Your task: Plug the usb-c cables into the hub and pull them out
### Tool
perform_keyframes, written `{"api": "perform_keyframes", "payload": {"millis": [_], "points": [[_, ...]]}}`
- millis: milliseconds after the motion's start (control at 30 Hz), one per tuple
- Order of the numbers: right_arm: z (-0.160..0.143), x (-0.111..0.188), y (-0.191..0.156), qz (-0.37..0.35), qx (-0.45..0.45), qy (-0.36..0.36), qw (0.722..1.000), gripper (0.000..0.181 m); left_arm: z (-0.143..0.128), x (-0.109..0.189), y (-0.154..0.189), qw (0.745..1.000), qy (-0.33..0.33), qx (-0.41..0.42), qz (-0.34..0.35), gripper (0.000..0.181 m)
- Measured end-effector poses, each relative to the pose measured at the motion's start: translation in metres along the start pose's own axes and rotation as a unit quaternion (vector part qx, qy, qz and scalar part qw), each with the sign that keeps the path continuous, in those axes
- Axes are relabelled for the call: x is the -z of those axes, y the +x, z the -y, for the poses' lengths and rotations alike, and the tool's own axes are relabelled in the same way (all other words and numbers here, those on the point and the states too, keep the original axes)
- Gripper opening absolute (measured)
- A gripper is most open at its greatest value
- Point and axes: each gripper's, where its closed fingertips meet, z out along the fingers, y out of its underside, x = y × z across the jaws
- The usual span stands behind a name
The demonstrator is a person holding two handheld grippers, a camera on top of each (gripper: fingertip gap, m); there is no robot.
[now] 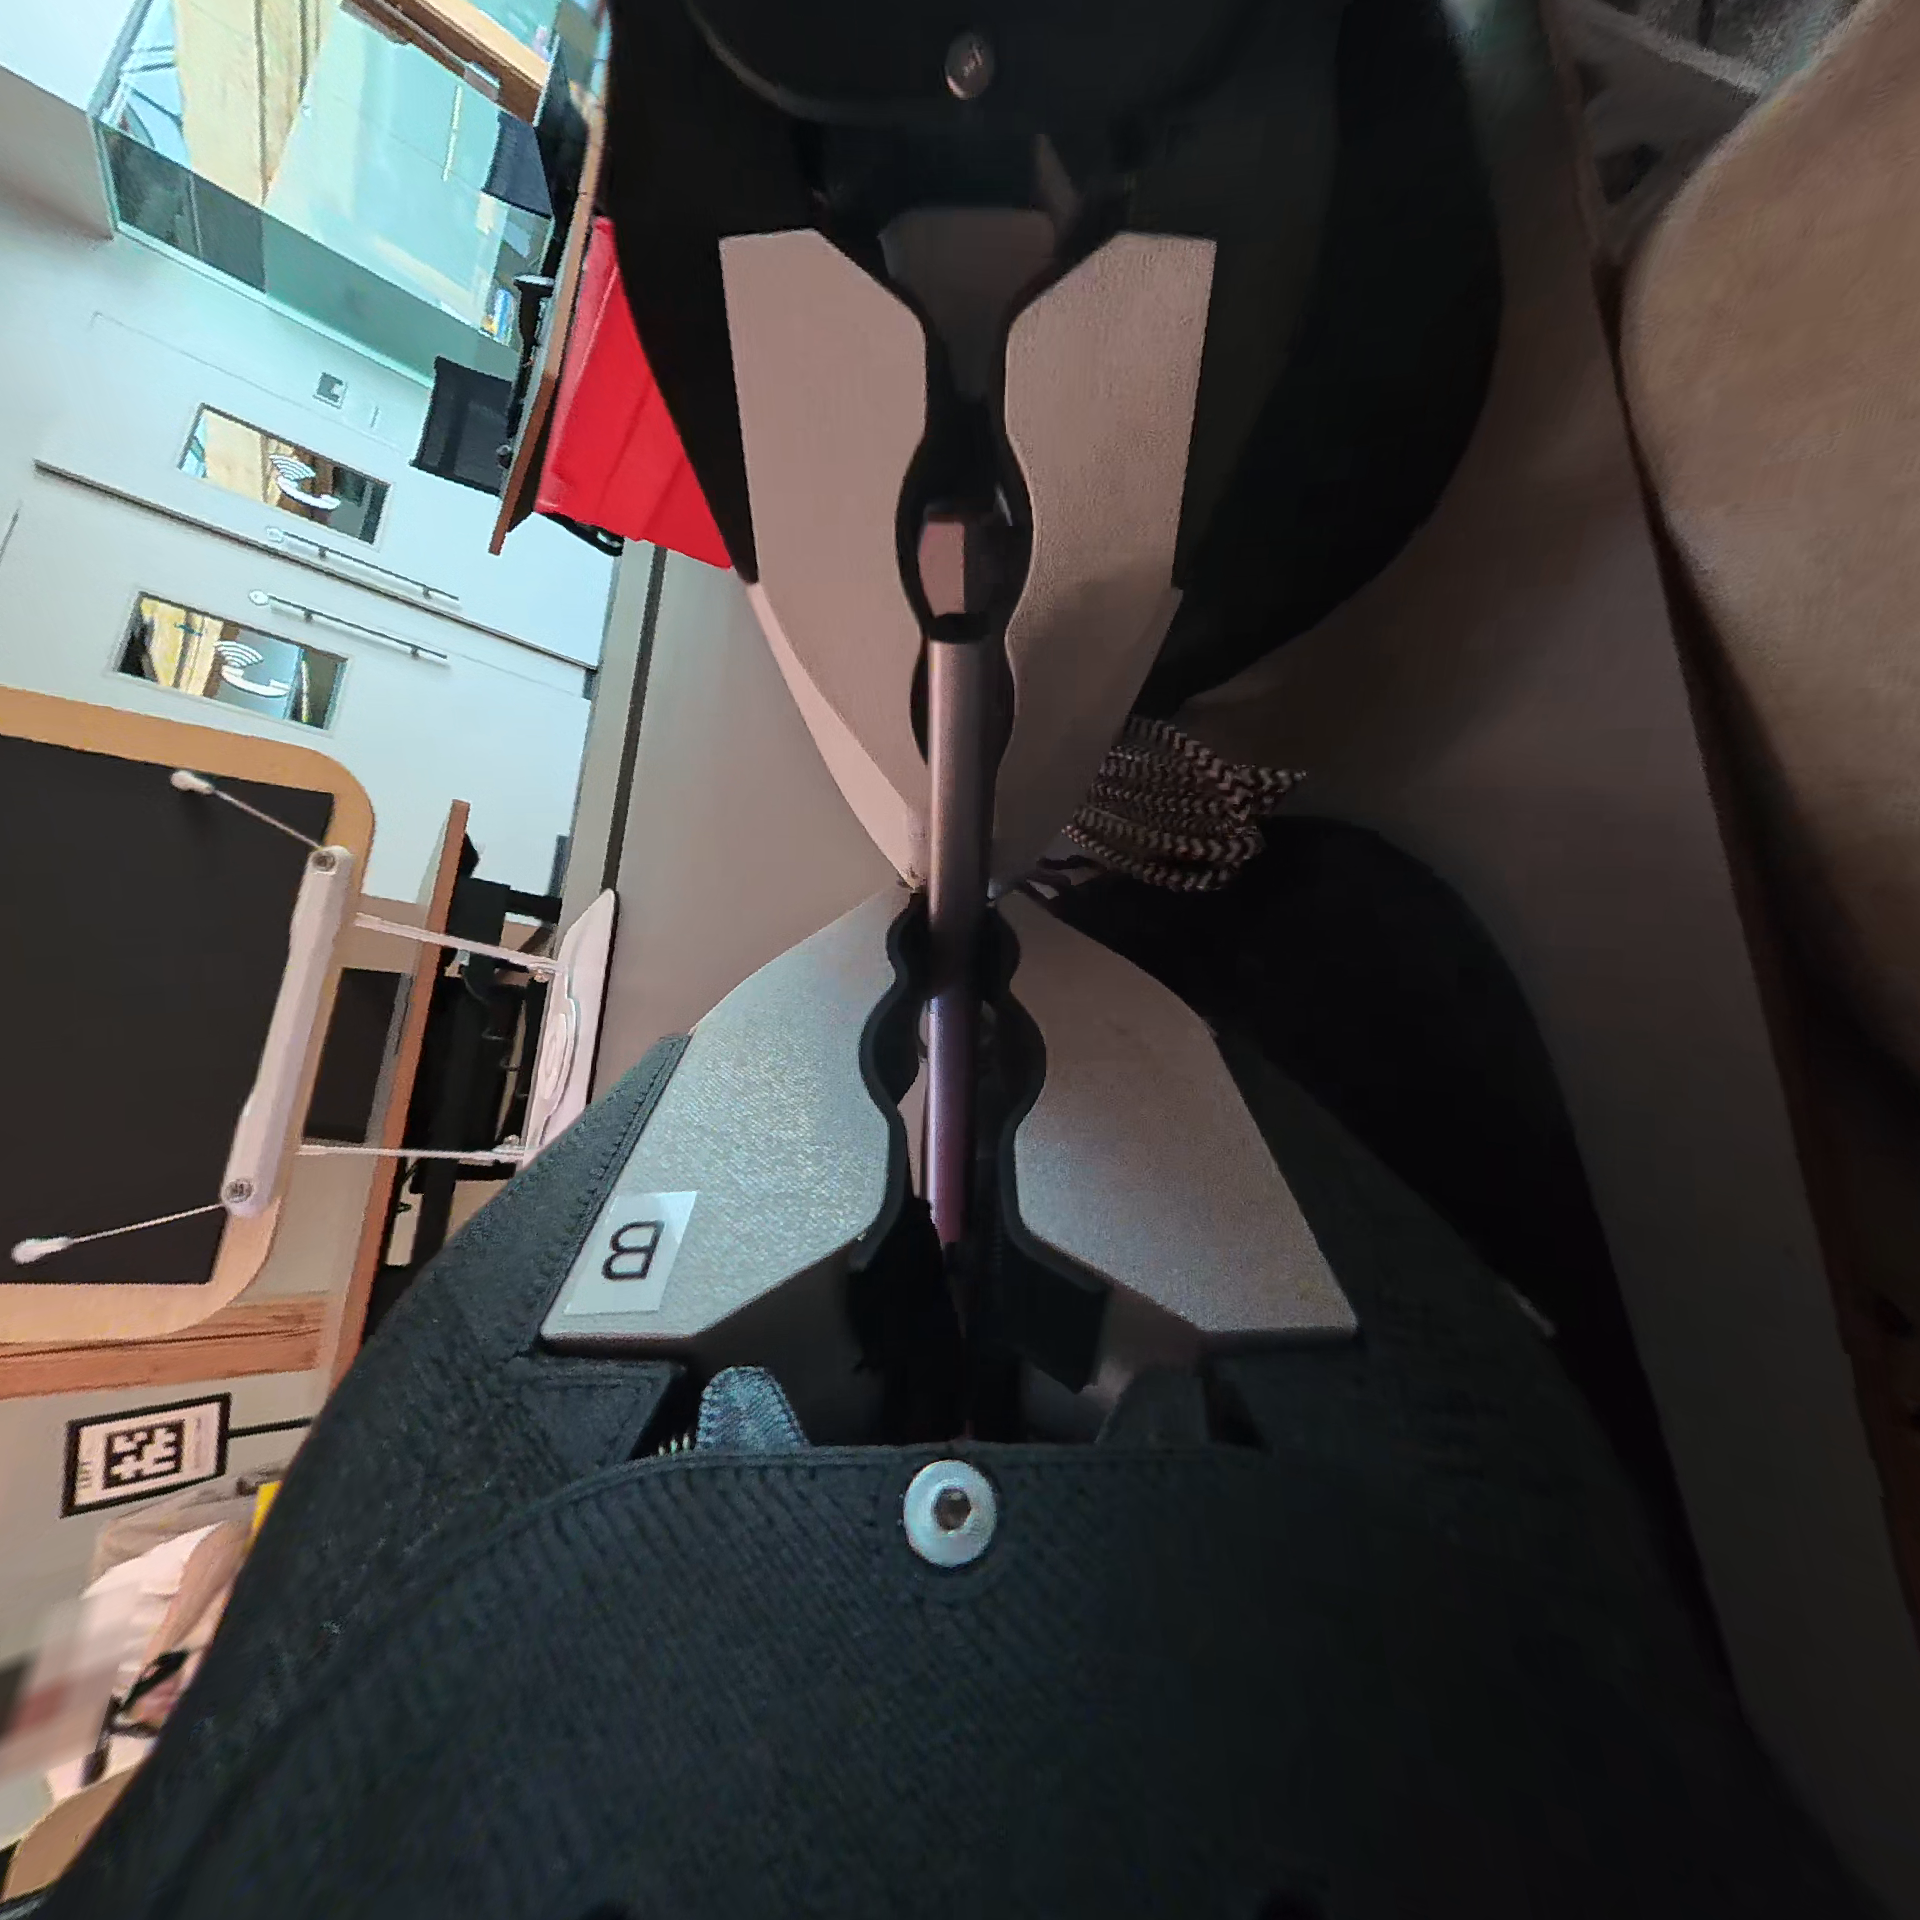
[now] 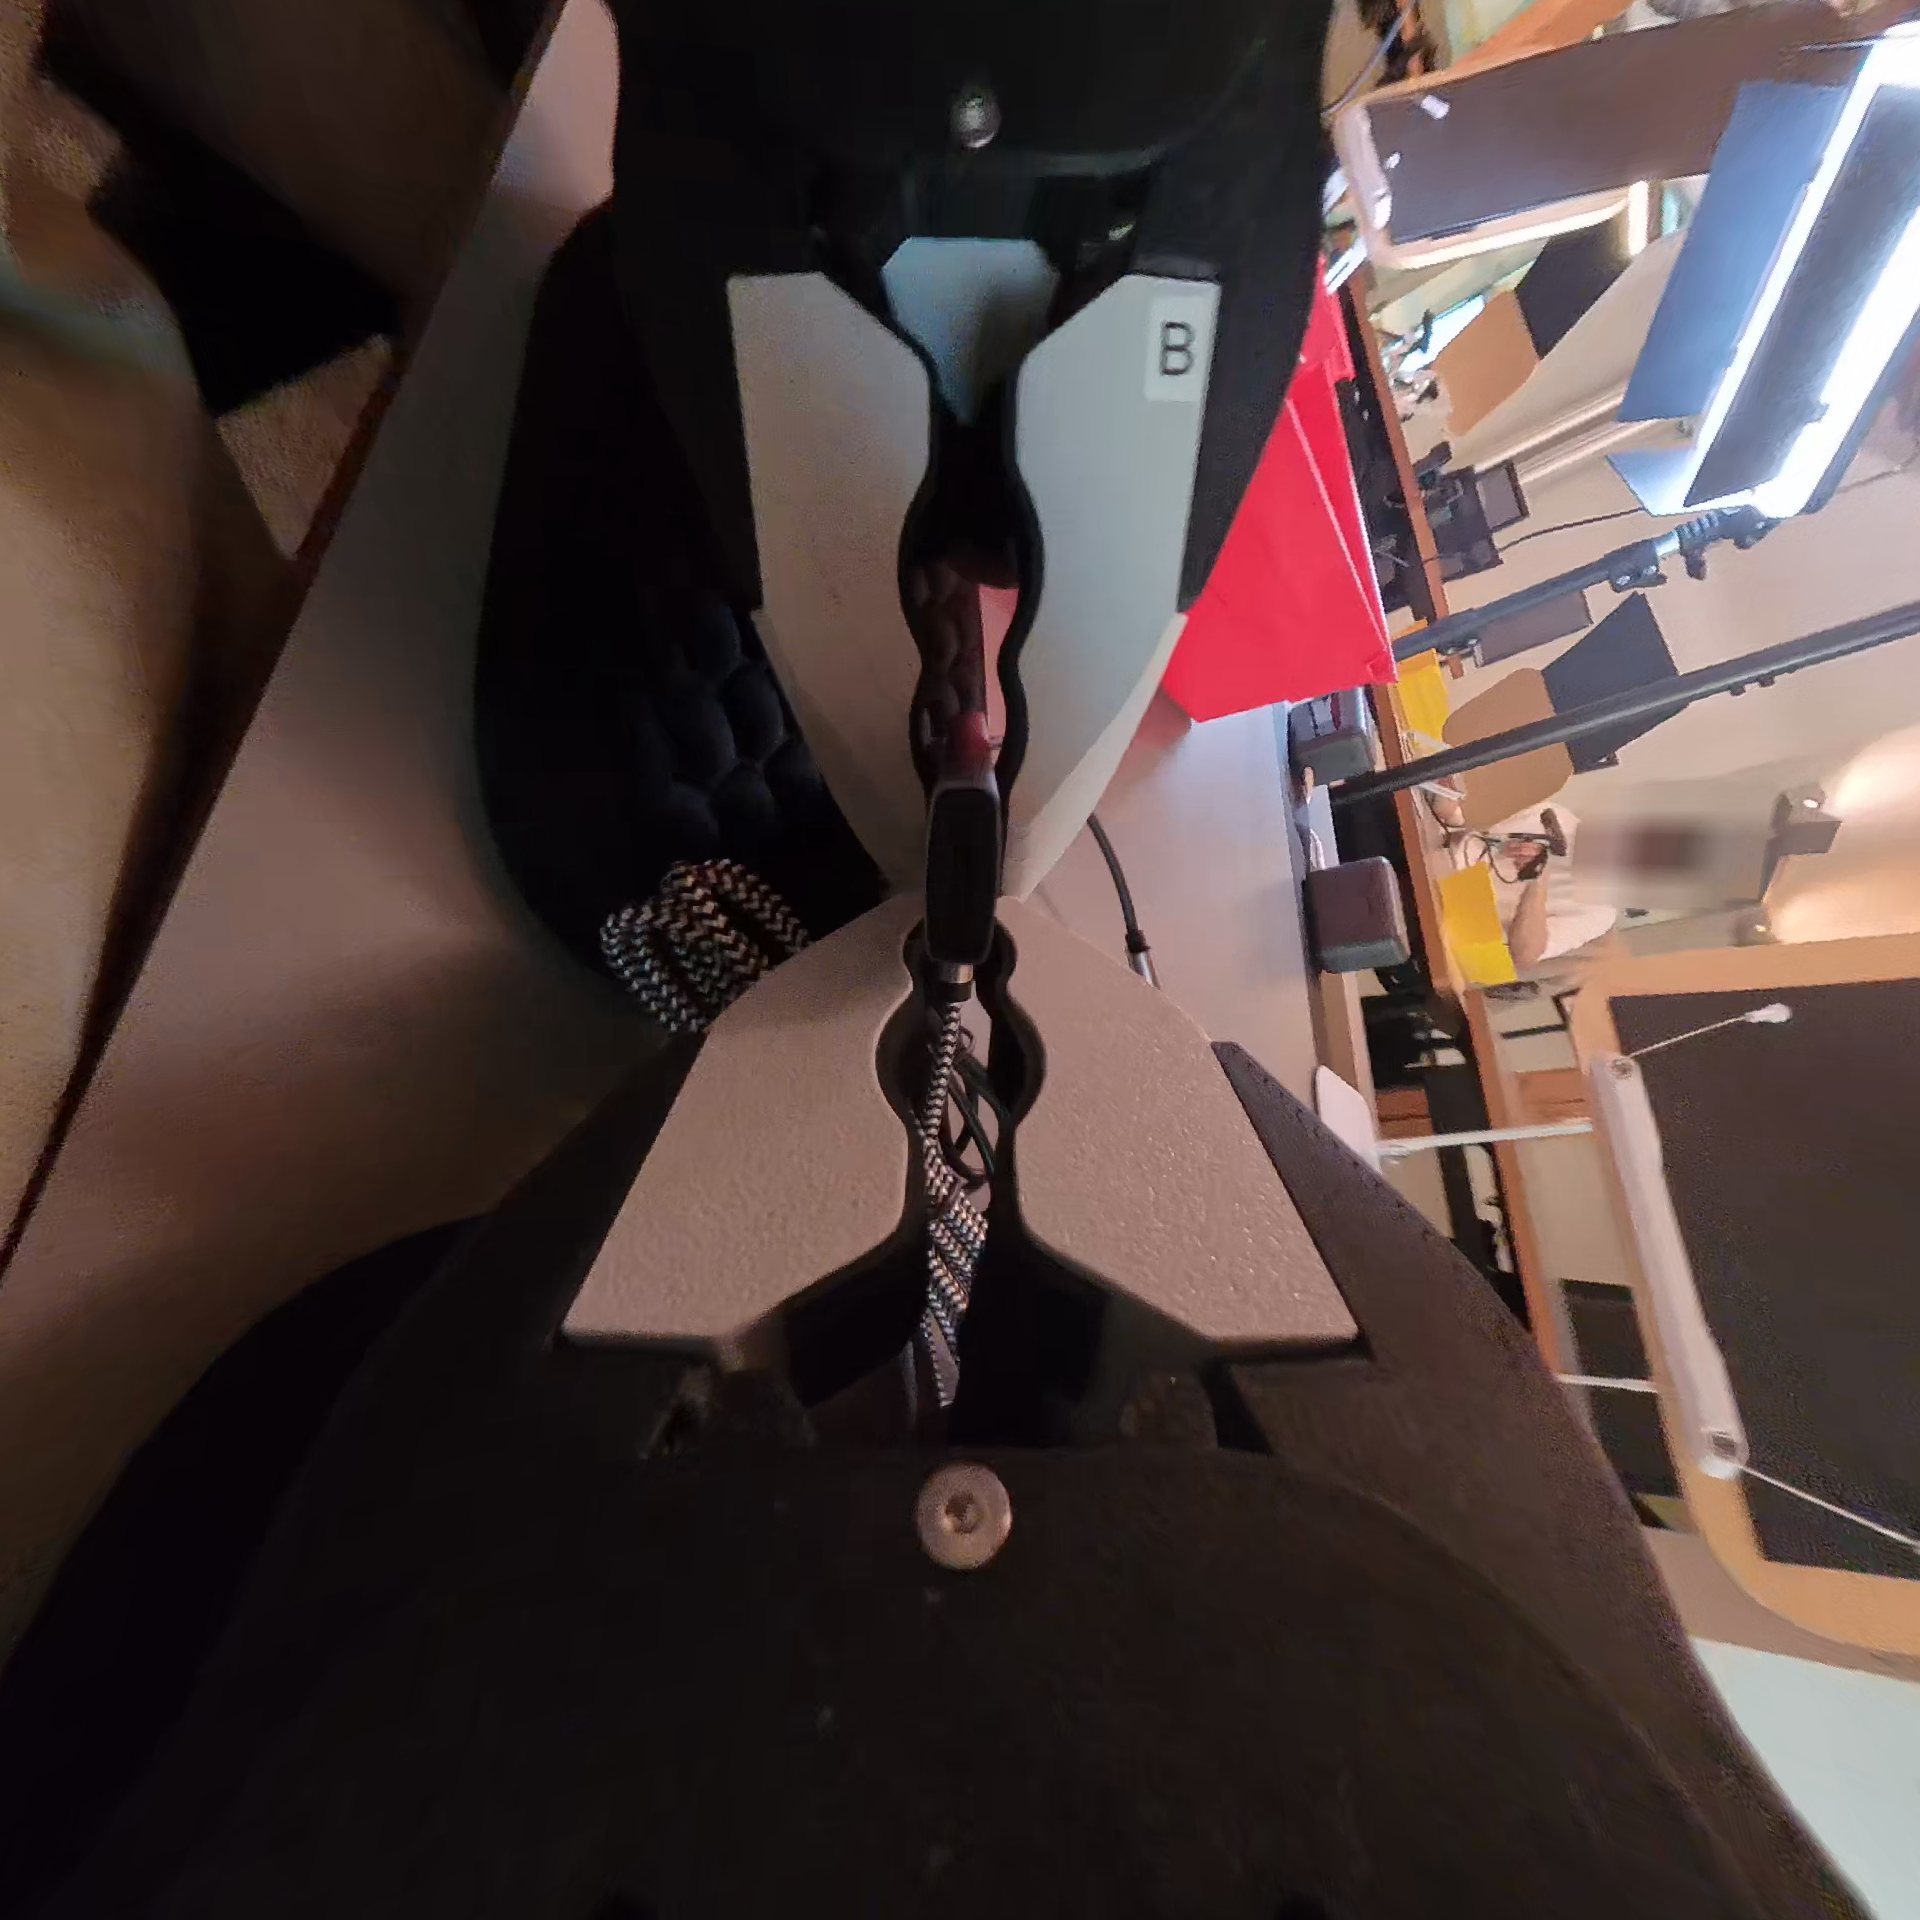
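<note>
In the left wrist view my left gripper point(image 1: 954, 935) is shut on the hub point(image 1: 951, 790), a thin grey metal slab seen edge-on. It runs forward into the right gripper point(image 1: 954, 878), which faces mine tip to tip. In the right wrist view my right gripper point(image 2: 961, 935) is shut on the black plug point(image 2: 961, 873) of a black-and-white braided usb-c cable point(image 2: 940, 1153). The plug points into the left gripper point(image 2: 961, 862), where the hub point(image 2: 977, 644) shows as a dark sliver. Plug and hub meet; how deep the plug sits is hidden.
A coil of braided cable point(image 2: 696, 935) lies on the white table point(image 2: 343, 935), also in the left wrist view point(image 1: 1174, 810). A second dark cable with a metal plug point(image 2: 1127, 914) lies to the right. A red bin point(image 2: 1288, 582) stands behind. A person stands far off.
</note>
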Motion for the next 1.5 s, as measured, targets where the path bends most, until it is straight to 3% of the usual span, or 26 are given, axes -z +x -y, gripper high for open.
{"api": "perform_keyframes", "payload": {"millis": [233, 433, 633, 700, 733, 767, 800, 900, 1000, 1067, 1100, 1200, 1267, 1367, 1500], "points": [[-0.007, -0.002, -0.007, 0.025, 0.025, -0.036, 0.999, 0.007, 0.001, 0.001, 0.008, 1.0, -0.015, 0.003, -0.017, 0.007], [0.003, -0.003, -0.009, 0.031, 0.016, 0.005, 0.999, 0.007, 0.006, 0.013, 0.009, 0.999, 0.0, 0.033, -0.016, 0.006], [0.02, 0.007, 0.007, 0.013, -0.017, 0.069, 0.997, 0.007, 0.023, 0.036, -0.009, 0.992, 0.068, 0.102, -0.016, 0.005], [0.007, 0.005, 0.008, 0.015, -0.024, 0.05, 0.998, 0.001, 0.02, 0.038, -0.013, 0.989, 0.085, 0.123, -0.003, 0.006], [-0.034, 0.002, 0.005, 0.023, -0.009, -0.043, 0.999, 0.001, 0.022, 0.048, -0.022, 0.982, 0.118, 0.146, 0.016, 0.007], [-0.063, 0.008, 0.004, 0.027, -0.024, -0.078, 0.996, 0.0, 0.027, 0.07, -0.046, 0.963, 0.176, 0.199, 0.047, 0.006], [-0.059, 0.016, 0.015, 0.014, -0.076, -0.036, 0.996, 0.0, 0.022, 0.083, -0.064, 0.953, 0.19, 0.22, 0.079, 0.006], [-0.011, 0.034, 0.065, -0.05, -0.14, 0.092, 0.985, 0.0, 0.013, 0.067, -0.076, 0.96, 0.146, 0.214, 0.102, 0.007], [0.012, 0.049, 0.09, -0.084, -0.174, 0.155, 0.969, 0.0, 0.005, 0.062, -0.102, 0.914, 0.179, 0.339, 0.131, 0.007], [0.021, 0.062, 0.11, -0.135, -0.233, 0.197, 0.943, 0.001, 0.0, 0.066, -0.121, 0.861, 0.222, 0.434, 0.145, 0.007], [0.027, 0.068, 0.115, -0.15, -0.249, 0.217, 0.932, 0.022, -0.004, 0.067, -0.129, 0.834, 0.231, 0.478, 0.148, 0.007], [0.049, 0.09, 0.13, -0.237, -0.246, 0.253, 0.905, 0.025, -0.01, 0.074, -0.147, 0.746, 0.279, 0.582, 0.165, 0.007], [0.071, 0.095, 0.131, -0.281, -0.212, 0.272, 0.896, 0.019, -0.005, 0.073, -0.15, 0.71, 0.303, 0.616, 0.154, 0.007], [0.079, 0.07, 0.125, -0.274, -0.15, 0.202, 0.928, 0.015, 0.011, 0.064, -0.141, 0.712, 0.307, 0.621, 0.113, 0.007], [0.057, 0.048, 0.126, -0.204, -0.188, 0.152, 0.949, 0.012, 0.025, 0.053, -0.126, 0.727, 0.295, 0.616, 0.069, 0.007]]}}
